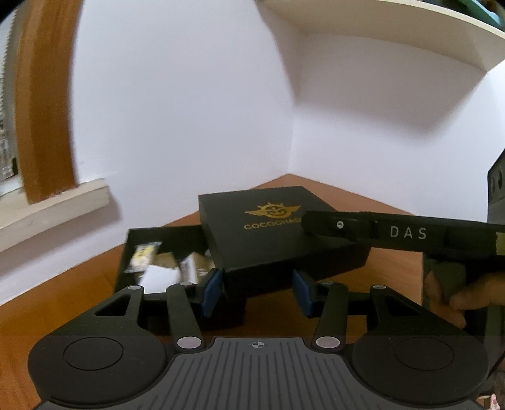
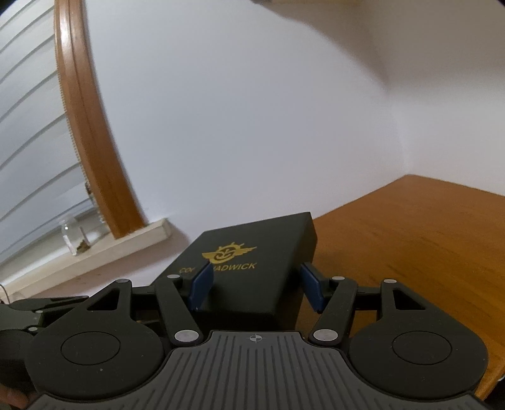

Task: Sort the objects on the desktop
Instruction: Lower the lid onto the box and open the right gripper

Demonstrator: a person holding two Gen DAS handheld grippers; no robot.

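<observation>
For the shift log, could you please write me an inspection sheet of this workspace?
Surface: wooden desk, in a wall corner.
Job's things: black lid with gold logo, tilted over the open black box; small blurred packets inside.
Clutter: nothing seen.
Grippers: right tool straddles the lid, pads at its sides, contact unclear; left tool open at the lid's near edge.
Cables: nothing seen.
Surroundings: white walls, window sill with glass jar, wooden frame, shelf overhead.

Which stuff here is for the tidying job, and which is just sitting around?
For the job:
- black box lid, gripped by the right gripper
- open box tray holding packets
- left gripper, open by the lid

Just around:
- glass jar on the windowsill
- wooden desk
- wall shelf
</observation>
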